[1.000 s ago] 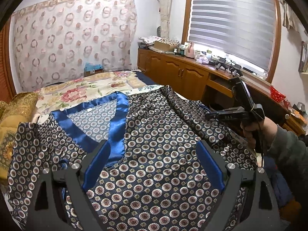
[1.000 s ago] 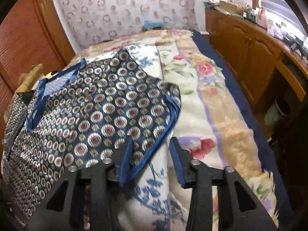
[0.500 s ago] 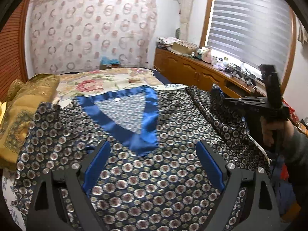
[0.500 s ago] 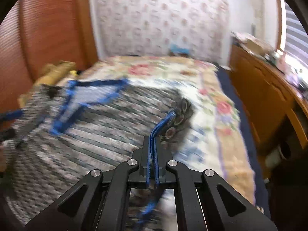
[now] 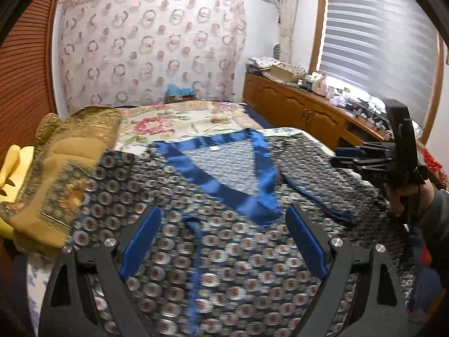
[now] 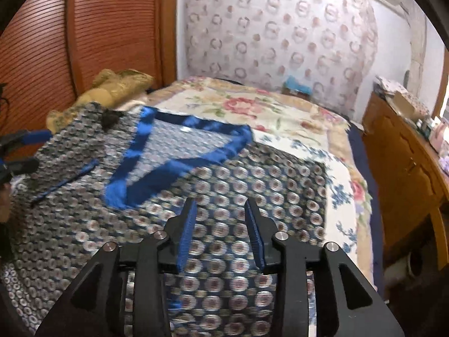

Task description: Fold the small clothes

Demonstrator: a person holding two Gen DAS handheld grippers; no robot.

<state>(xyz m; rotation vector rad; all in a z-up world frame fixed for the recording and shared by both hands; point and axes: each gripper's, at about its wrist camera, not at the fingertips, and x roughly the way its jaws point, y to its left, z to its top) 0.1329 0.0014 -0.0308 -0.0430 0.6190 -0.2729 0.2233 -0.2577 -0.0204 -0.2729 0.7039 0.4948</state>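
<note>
A navy top patterned with rings point(image 5: 230, 266) point(image 6: 252, 185) lies spread on the bed. Its bright blue V collar point(image 5: 247, 196) point(image 6: 157, 177) faces up. On its right side a sleeve with a thin blue cuff point(image 5: 314, 193) lies folded in over the body. My left gripper point(image 5: 224, 224) hovers wide open over the chest, below the collar's point, with nothing between its fingers. My right gripper point(image 6: 221, 219) point(image 5: 362, 160) is over the top's right half. Its jaws are opening and hold nothing; the cloth lies flat beneath them. The left gripper point(image 6: 19, 151) shows at the far left edge.
A gold cushion point(image 5: 59, 168) point(image 6: 120, 84) lies at the top's left edge, with something yellow point(image 5: 11, 163) beyond it. The floral bedspread point(image 5: 174, 123) point(image 6: 252, 106) stretches behind. A wooden cabinet point(image 5: 297, 109) point(image 6: 407, 174) lines the right side, and a ribbed wooden door point(image 6: 84, 28) stands at the left.
The right gripper shut on the blue-edged sleeve, carried it over the top's body and has let it go with its jaws parting. The left gripper slid sideways toward the cushion, still open.
</note>
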